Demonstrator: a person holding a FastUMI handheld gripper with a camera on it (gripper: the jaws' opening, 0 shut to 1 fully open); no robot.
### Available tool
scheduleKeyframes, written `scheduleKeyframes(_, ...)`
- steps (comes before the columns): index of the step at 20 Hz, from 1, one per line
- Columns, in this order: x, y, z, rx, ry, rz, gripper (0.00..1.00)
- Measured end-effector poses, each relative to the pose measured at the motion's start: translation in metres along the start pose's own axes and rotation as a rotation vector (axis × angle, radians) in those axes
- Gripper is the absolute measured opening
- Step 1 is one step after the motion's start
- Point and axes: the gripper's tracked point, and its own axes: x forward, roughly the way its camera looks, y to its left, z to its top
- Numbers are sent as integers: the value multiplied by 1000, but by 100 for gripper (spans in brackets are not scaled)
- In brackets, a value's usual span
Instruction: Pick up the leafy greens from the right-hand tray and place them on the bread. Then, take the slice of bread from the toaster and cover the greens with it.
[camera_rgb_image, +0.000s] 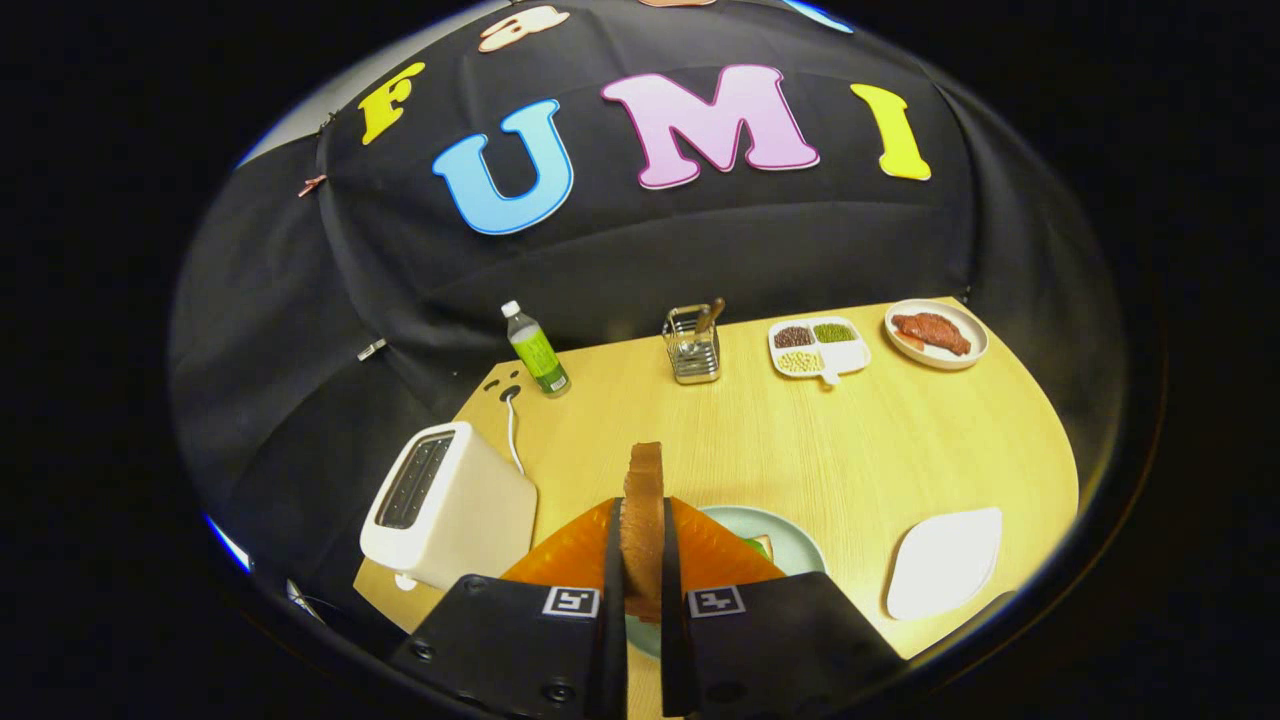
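With the greens apparently already down, the second step looks to be in hand: the gripper is pinching the slice of bread edge-on between both fingers, slice upright, its crust end rising just ahead of the fingertips.

Slice is clear of the toaster, which stands to the left of the fingers with its slots showing nothing in them from this angle.

Below and just beyond the fingers: pale green plate, mostly hidden behind the gripper. A sliver of leafy greens shows on it, right beside the right finger. The lower bread is hidden; cannot confirm the greens sit squarely on it.

White tray to the right of the plate, nothing visible on it.

Judgement: transport phase, slice carried toward the plate.

Next move calls for:
- centring over the greens
- tipping the slice from upright to flat
- lowering until it rests on the greens, then spreading the fingers

Risk: released on edge, the slice could topple off the stack
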Motion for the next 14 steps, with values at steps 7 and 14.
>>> scheduleKeyframes(7, 32, -9, -48, 109, 55, 20, 17)
scheduleKeyframes(14, 49, -68, -76, 11, 84, -97, 17)
